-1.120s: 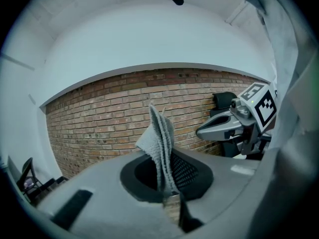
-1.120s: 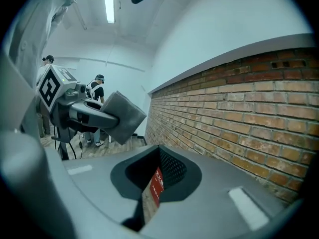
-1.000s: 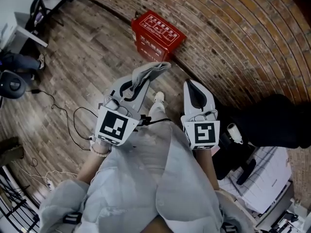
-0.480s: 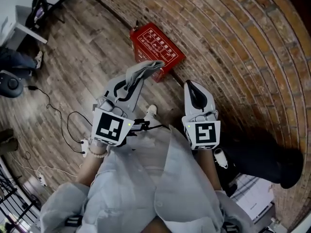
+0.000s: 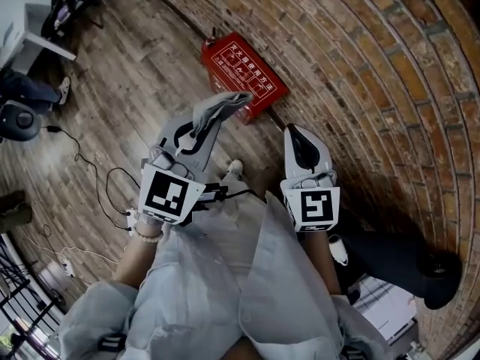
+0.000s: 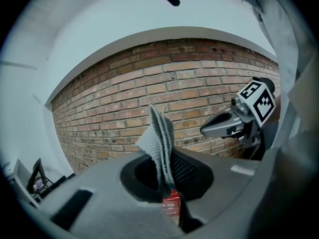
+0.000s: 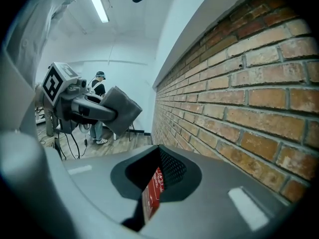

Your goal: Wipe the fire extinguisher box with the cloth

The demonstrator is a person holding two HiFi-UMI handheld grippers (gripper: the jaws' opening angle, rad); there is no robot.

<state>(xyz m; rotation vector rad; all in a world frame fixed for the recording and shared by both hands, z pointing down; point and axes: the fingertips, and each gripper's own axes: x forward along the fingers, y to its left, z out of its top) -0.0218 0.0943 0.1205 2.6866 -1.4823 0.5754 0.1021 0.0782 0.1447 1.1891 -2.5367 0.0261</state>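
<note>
We hold the left claw (image 5: 201,130) clenched on a grey cloth (image 5: 219,105) above the wooden floor (image 5: 112,88), while our right claw (image 5: 295,132) hangs pinched together, empty. The red fire extinguisher box (image 5: 244,67) sits ahead on the floor, against the brick wall (image 5: 375,73).

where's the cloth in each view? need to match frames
Head view: cloth upper middle, pinched in the left claw, just below the red box.
Left gripper view: centre, standing up between the jaws.
Right gripper view: left of centre, on the left claw.
Shared landmark: brick wall.
</note>
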